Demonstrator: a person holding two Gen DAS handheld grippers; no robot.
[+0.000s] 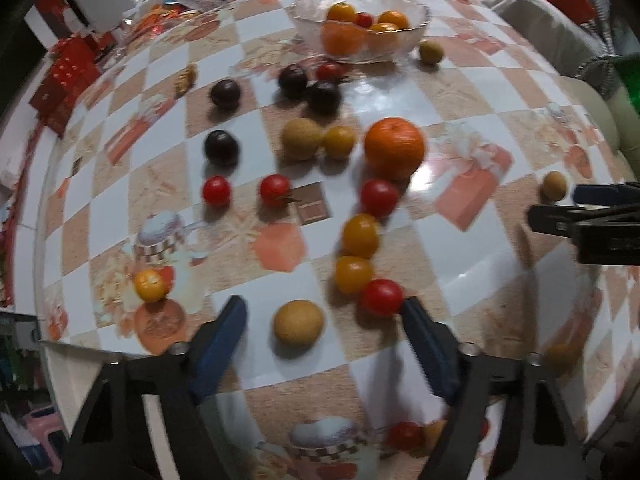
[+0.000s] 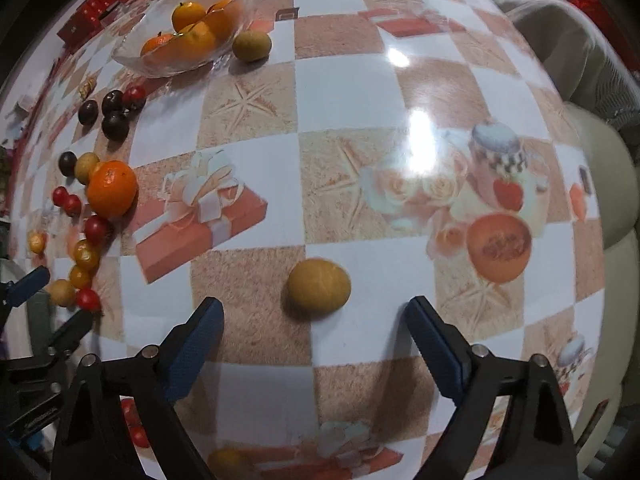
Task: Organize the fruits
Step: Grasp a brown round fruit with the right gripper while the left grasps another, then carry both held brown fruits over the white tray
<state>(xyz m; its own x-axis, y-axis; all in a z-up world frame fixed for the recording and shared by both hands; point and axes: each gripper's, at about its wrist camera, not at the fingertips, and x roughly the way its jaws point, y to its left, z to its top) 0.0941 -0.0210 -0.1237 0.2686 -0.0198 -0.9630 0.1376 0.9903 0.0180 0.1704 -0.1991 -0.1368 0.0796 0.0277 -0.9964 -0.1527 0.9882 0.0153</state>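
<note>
Nearby, right claw (image 2: 314, 312) open, tan fruit (image 2: 319, 286) alone

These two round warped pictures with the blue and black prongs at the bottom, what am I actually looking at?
A person holds a two-finger gripper in each hand, each carrying a wide-angle camera looking along its fingers. One picture is from the left gripper, the other from the right gripper. Both point down at a table with a checked, printed cover. Scattered on it are small fruits, a large orange and a glass bowl already holding some fruit. Each gripper is open around a tan round fruit. Nothing is held yet.
</note>
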